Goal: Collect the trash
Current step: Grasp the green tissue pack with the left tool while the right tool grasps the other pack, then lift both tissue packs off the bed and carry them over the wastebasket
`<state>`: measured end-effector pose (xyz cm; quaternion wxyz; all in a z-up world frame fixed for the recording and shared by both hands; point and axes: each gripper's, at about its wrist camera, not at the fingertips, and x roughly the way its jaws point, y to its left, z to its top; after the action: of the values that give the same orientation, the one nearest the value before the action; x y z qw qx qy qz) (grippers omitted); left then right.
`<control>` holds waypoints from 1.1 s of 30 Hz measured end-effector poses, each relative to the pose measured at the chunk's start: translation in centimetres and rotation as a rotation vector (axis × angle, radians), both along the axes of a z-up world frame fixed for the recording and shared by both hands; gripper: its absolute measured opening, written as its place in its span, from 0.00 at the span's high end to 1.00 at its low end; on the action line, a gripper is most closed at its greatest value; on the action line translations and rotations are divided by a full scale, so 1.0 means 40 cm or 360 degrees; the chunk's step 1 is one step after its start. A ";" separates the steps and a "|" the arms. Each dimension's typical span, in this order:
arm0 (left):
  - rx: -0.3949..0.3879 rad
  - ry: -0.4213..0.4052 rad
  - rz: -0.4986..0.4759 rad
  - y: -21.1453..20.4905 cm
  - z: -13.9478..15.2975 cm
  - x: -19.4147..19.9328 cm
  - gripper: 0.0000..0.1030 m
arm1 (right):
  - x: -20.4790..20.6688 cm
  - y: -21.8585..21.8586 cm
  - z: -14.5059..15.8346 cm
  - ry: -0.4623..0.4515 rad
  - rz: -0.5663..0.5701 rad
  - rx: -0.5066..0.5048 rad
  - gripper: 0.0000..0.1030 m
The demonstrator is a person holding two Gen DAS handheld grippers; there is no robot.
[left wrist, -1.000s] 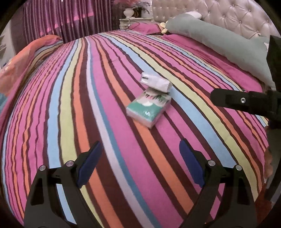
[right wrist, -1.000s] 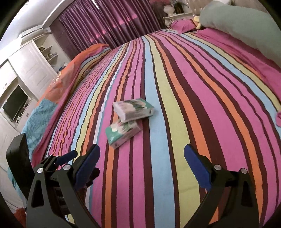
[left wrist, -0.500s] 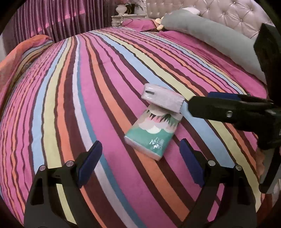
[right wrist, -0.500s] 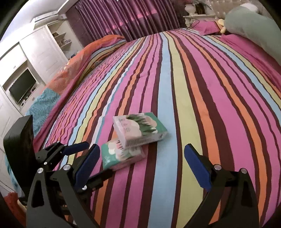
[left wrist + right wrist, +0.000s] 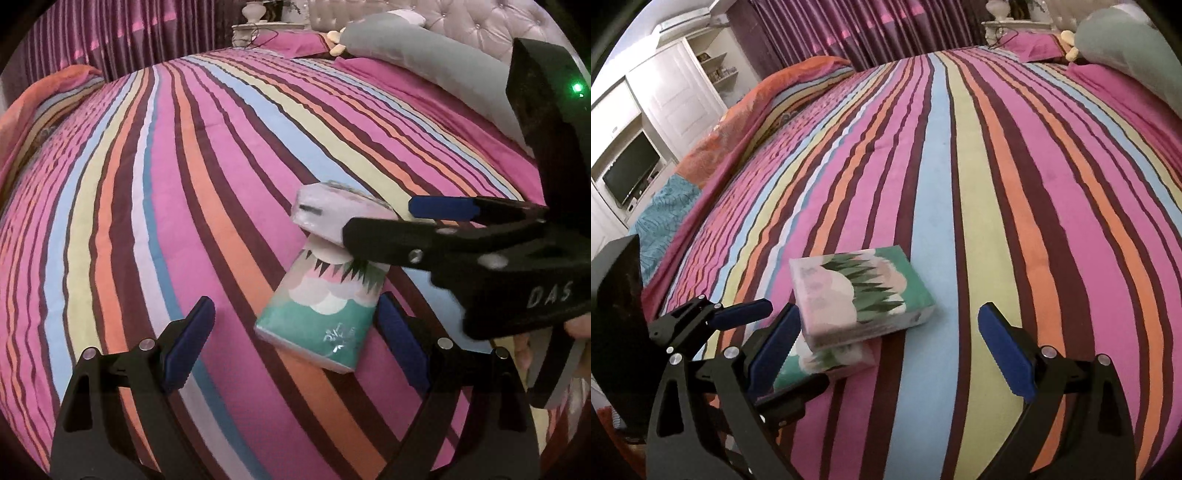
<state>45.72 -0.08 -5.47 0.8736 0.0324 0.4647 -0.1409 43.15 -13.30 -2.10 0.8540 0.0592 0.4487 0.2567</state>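
Listing by view. Left wrist: our left gripper (image 5: 295,332), fingers apart and empty, hovers just short of the lower pack (image 5: 321,321) on the bedspread (image 5: 147,184); we should straddle its long sides squarely.

Right wrist: our right gripper (image 5: 890,347), fingers apart and empty, faces the upper pack (image 5: 860,295), which overlaps the lower; lift the upper one first, we judge.
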 end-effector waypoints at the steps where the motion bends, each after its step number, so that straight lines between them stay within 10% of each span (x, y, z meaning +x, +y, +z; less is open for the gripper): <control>1: 0.0002 0.0008 0.0003 -0.003 -0.003 0.005 0.16 | 0.005 0.004 -0.002 -0.0003 0.0005 -0.0016 0.10; 17: 0.0022 0.0003 0.0125 -0.023 -0.027 0.046 0.17 | 0.103 0.058 -0.021 -0.0014 -0.0039 -0.0187 0.11; 24: 0.0067 -0.0032 0.0235 0.002 -0.019 0.046 0.52 | 0.099 0.076 -0.023 -0.0043 -0.0118 -0.0277 0.12; 33: 0.0008 -0.0046 0.0313 0.021 -0.014 0.027 0.52 | 0.083 0.076 -0.023 -0.0112 -0.0180 -0.0452 0.34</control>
<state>46.81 0.77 -6.05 0.8897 -0.0091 0.4533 -0.0527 46.45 -10.26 -3.02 0.8820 -0.0461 0.4464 0.1439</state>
